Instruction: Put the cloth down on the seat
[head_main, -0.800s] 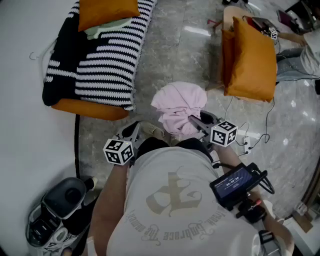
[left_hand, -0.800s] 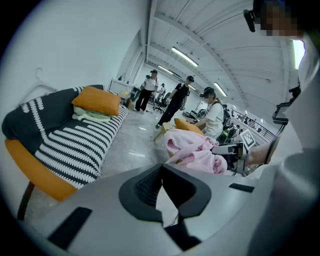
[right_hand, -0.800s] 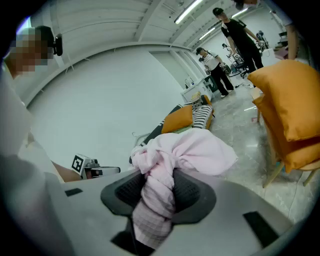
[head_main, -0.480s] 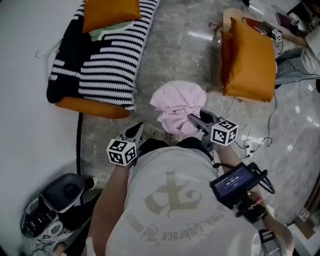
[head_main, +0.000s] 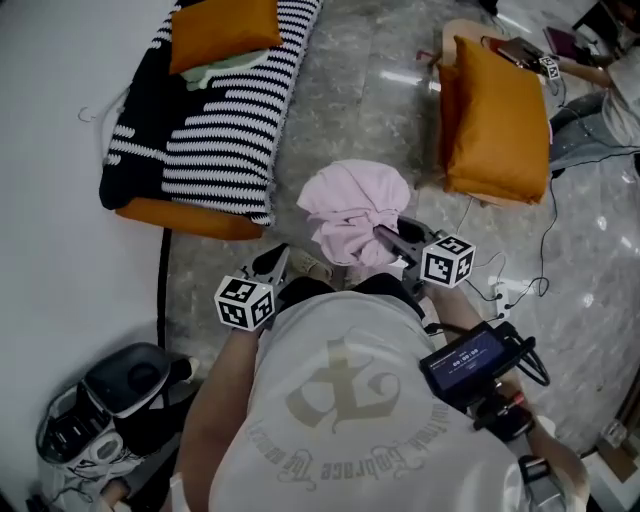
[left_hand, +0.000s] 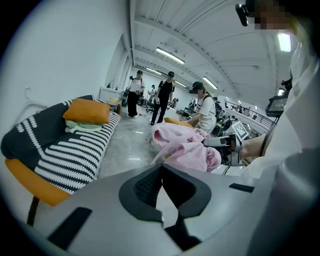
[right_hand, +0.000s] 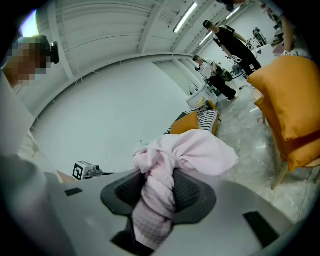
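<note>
While the person in a pale printed shirt (head_main: 340, 400) stands over a grey marbled floor (head_main: 350, 100), seen from a head camera looking steeply down, the right gripper (right_hand: 160, 172) has its two dark ribbed pads pressed on either side of a twisted neck of pink cloth (head_main: 355, 200). The thickness of the bunch keeps its jaws fairly wide apart. Most of the cloth billows out beyond the jaw tips as a loose, crumpled bundle, and a short checked end trails back between the pads. The bundle hangs in the air just ahead of the person's body, above the floor and touching no furniture. It lies between a striped sofa (head_main: 215, 120) at the upper left and an orange-cushioned chair (head_main: 495, 115) at the upper right, well apart from both seats. The left gripper (left_hand: 161, 167) is held low at the person's left side, beside the cloth but apart from it. Its jaw tips are brought together with nothing between them. On the sofa's far end an orange cushion (head_main: 222, 25) sits on a folded pale green cloth (head_main: 215, 63). A small device with a lit screen (head_main: 468, 362) sits at the person's right side. In the left gripper view, several people (left_hand: 165, 95) stand or sit farther down the long, bright room.
</note>
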